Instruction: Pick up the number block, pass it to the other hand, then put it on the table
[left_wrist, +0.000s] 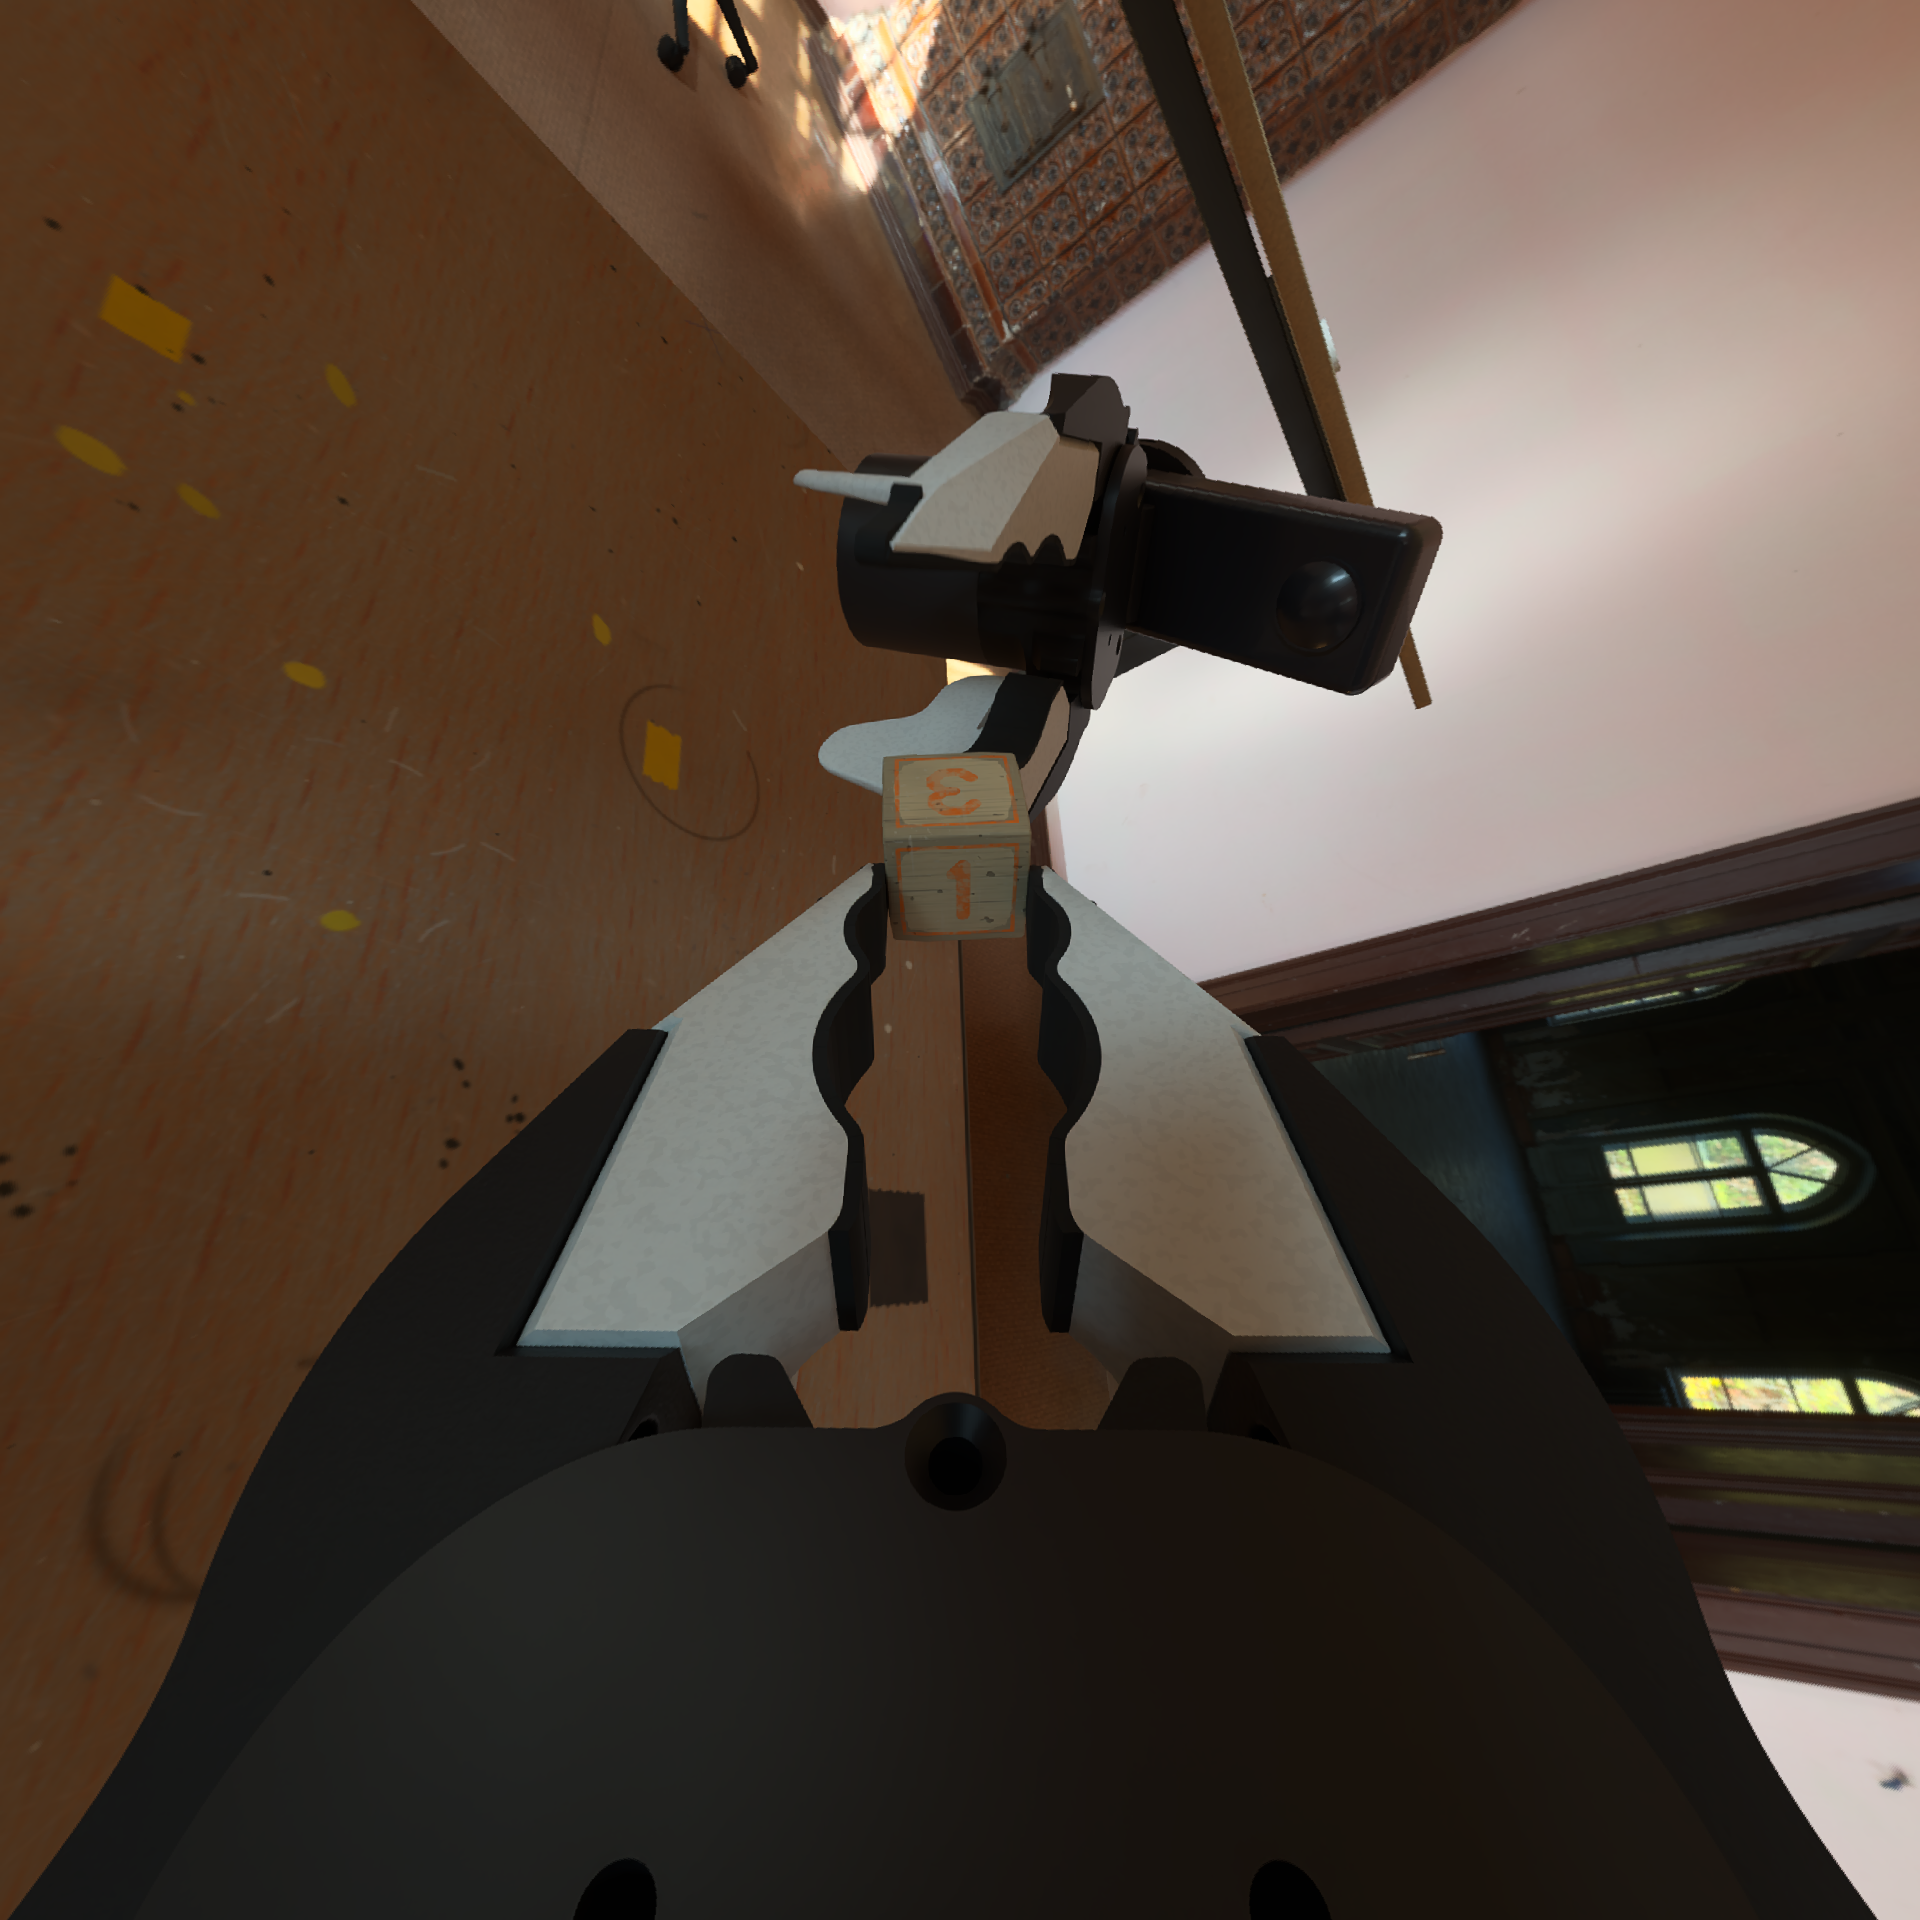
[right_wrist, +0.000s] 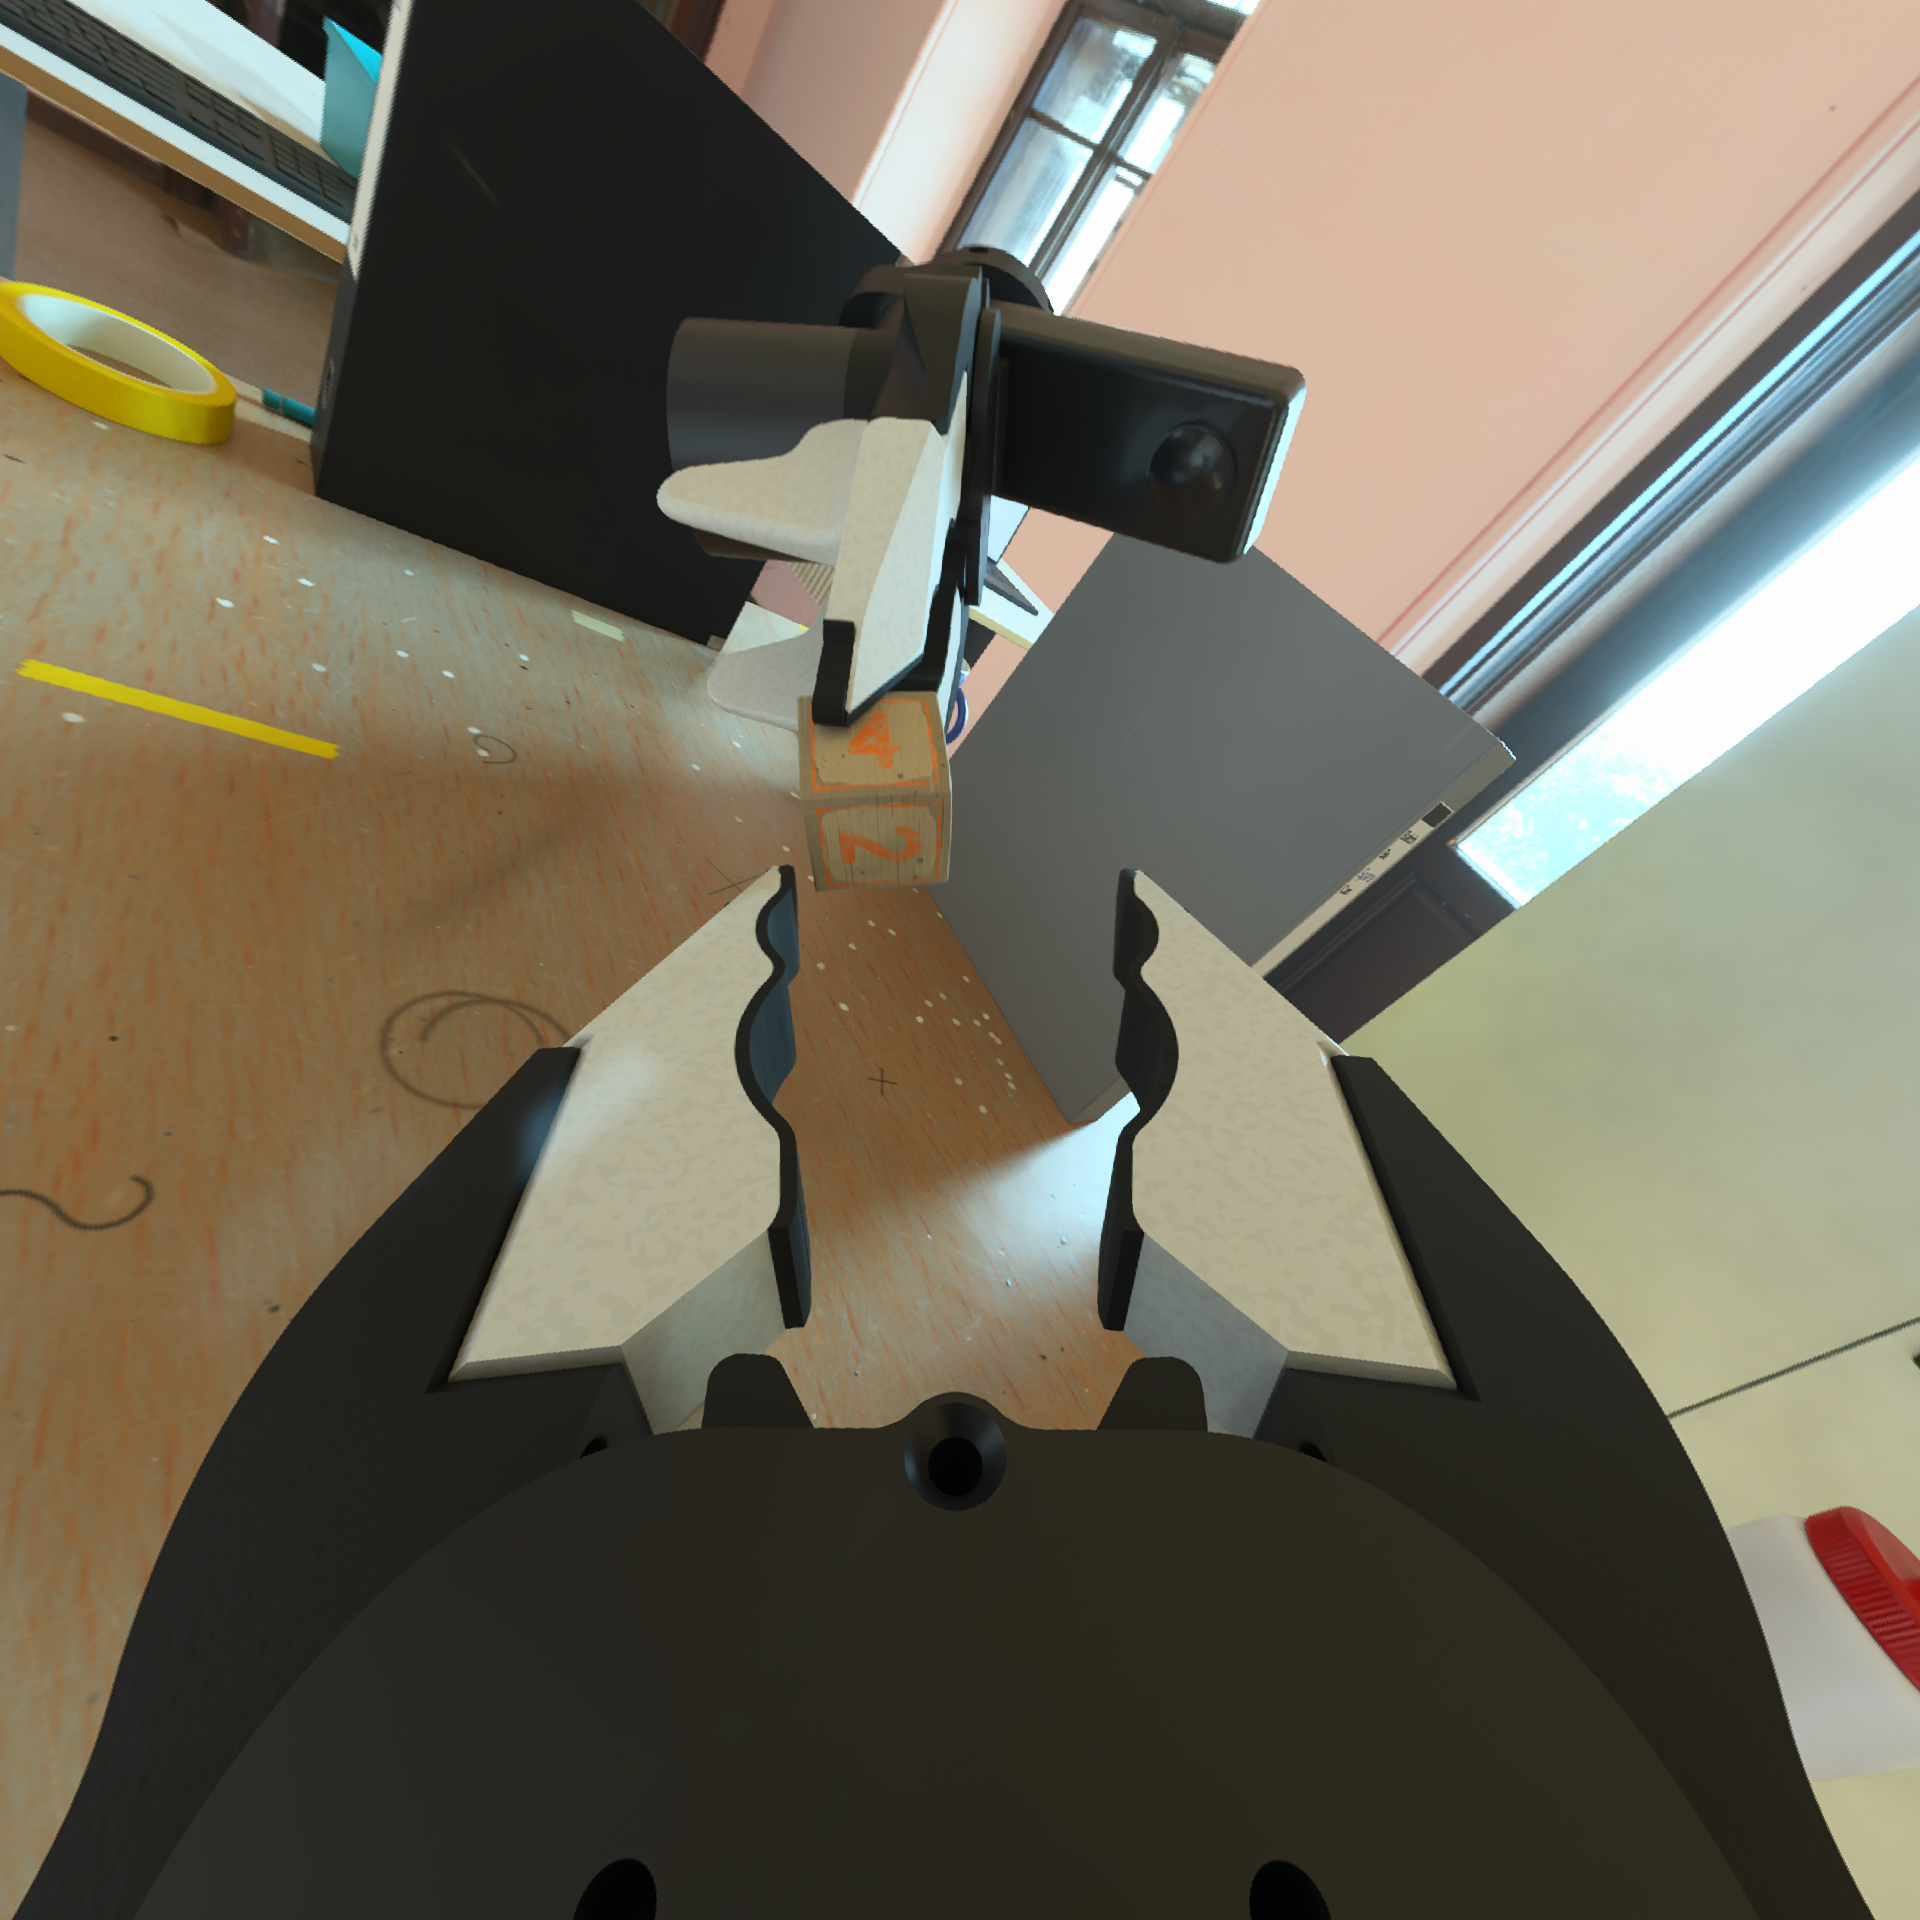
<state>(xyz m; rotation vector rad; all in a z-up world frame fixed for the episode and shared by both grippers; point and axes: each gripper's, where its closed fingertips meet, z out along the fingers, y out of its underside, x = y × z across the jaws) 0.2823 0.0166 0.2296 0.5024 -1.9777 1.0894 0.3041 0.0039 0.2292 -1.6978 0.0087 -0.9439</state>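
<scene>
The number block (left_wrist: 956, 847) is a small wooden cube with orange digits on its faces. My left gripper (left_wrist: 956, 883) is shut on it at the fingertips and holds it in the air above the wooden table (left_wrist: 312, 831). My right gripper (right_wrist: 956, 883) is open and empty. Its fingertips are just short of the block (right_wrist: 878, 795), which sits slightly left of the gap's middle. In the right wrist view the left gripper (right_wrist: 883, 712) comes down onto the block from beyond. In the left wrist view the right gripper (left_wrist: 831, 618) faces me, jaws spread.
On the table (right_wrist: 260, 935) are a yellow tape roll (right_wrist: 114, 364), a tall black box (right_wrist: 582, 364), a grey panel (right_wrist: 1195, 831) and a strip of yellow tape (right_wrist: 177, 709). A keyboard (right_wrist: 187, 114) lies at the far left. A red and white object (right_wrist: 1860, 1621) is at the lower right.
</scene>
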